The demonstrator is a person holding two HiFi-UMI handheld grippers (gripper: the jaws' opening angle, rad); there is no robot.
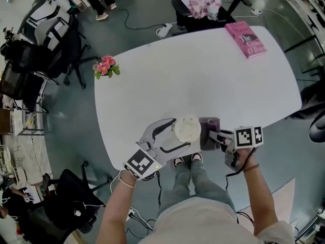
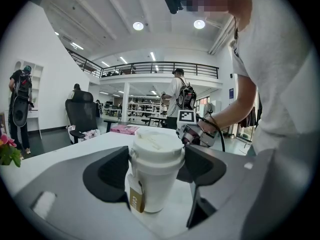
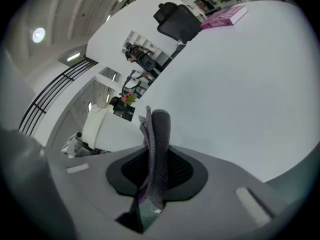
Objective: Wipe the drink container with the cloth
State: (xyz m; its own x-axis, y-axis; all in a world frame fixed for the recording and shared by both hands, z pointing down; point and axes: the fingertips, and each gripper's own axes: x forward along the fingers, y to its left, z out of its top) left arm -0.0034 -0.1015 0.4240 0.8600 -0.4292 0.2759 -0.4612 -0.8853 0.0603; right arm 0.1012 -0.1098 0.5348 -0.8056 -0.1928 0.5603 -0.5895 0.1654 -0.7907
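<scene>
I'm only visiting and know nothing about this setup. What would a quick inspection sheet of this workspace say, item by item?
Surface: white table with rounded corners.
Job's things: lidded white cup at the near edge; dark cloth right beside it, contact unclear.
Clutter: pink book at the far corner; flowers at the left edge.
Grippers: left gripper closed on the cup; right gripper pinching the cloth.
Cables: power strip and its cord on the floor beyond the table.
Surroundings: office chairs; people standing in the background.
</scene>
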